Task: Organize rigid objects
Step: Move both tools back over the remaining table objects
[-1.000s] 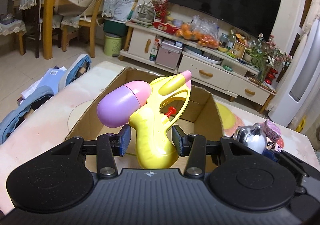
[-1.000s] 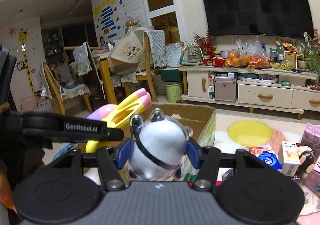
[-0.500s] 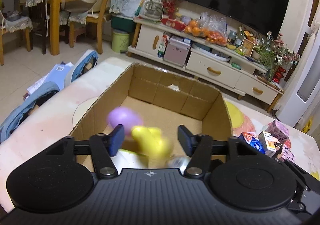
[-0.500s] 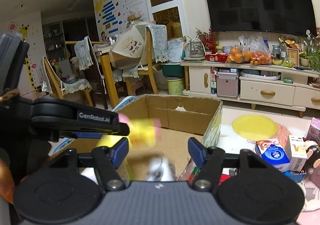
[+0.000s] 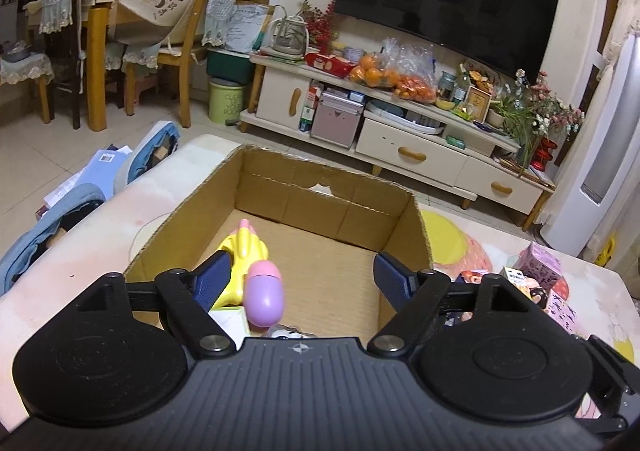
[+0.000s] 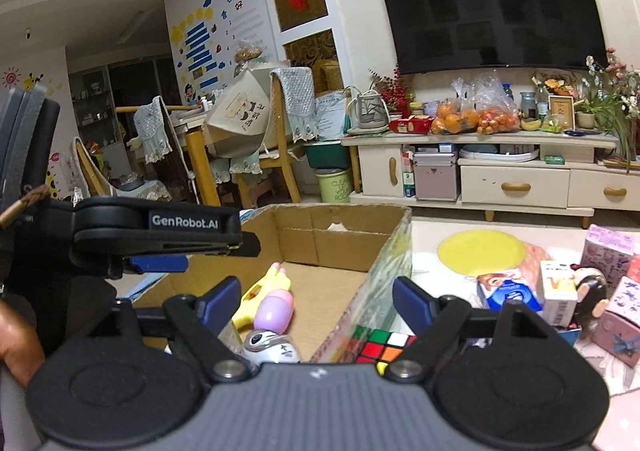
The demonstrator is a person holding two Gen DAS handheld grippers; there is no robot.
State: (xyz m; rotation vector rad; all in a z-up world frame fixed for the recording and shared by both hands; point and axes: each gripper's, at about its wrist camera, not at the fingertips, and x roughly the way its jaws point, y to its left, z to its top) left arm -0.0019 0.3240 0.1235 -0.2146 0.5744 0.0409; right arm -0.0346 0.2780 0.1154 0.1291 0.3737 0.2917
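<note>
A yellow water gun (image 5: 244, 257) with a pink and purple tank (image 5: 265, 293) lies on the floor of the open cardboard box (image 5: 404, 227). Beside it in the box rests a white round toy (image 6: 268, 345) with black stripes. My left gripper (image 5: 302, 275) hangs over the box's near end, its jaws opening with nothing held between them. My right gripper (image 6: 316, 297) hovers over the box's right wall (image 6: 384, 271), jaws also opening and holding nothing. The left gripper's finger (image 6: 160, 235) shows in the right wrist view.
A Rubik's cube (image 6: 380, 345) lies just outside the box's right wall. Small cartons (image 6: 558, 289), a doll (image 6: 592, 293) and pink boxes (image 6: 608, 247) crowd the table to the right. A yellow disc (image 6: 480, 251) lies beyond them. Denim clothes (image 5: 48, 219) lie left of the table.
Both grippers opened and let go: the water gun dropped from the left one and the white round toy from the right one. Both now lie in the box.
</note>
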